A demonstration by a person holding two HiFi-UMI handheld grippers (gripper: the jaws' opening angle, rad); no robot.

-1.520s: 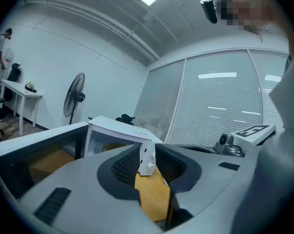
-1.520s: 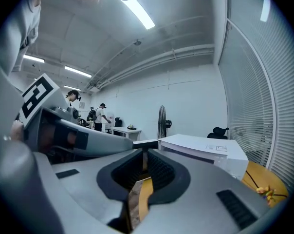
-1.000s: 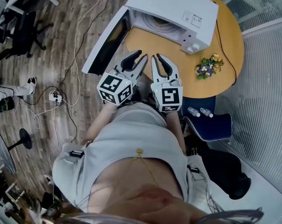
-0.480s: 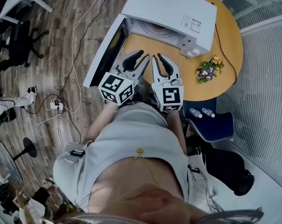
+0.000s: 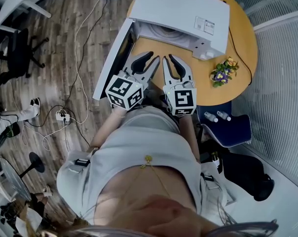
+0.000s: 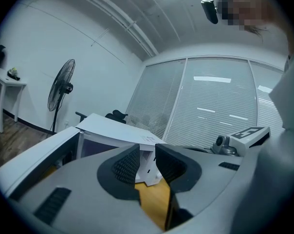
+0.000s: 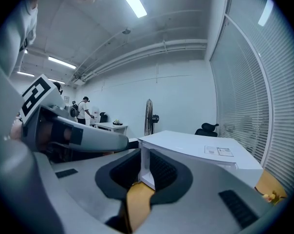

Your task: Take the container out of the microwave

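Both grippers are now sitting slightly nearer the microwave [image 5: 178,6] mouth than a second ago, side by side.

- Left gripper [image 5: 149,60]: jaws are standing a little apart, with nothing between them, only the microwave front showing through the gap.
- Right gripper [image 5: 172,62]: jaws are also parted narrowly and gripping nothing, aimed at the cavity edge.
- Container [image 5: 165,31]: probably the pale round shape showing inside the open cavity, still in there. It is too small to confirm.
- Door [image 5: 114,58] is hanging open just beside the left gripper.

Risks, as a judgement:
- Both gaps are looking narrow, so going in like this could mean pushing the container deeper instead of straddling it.
- The grippers are crowding each other, so they could be bumping together at the mouth.
- The left one could be clipping the door or frame.
- A one-sided pinch on the rim could be tilting the container and spilling whatever is in it onto the table [image 5: 242,38].
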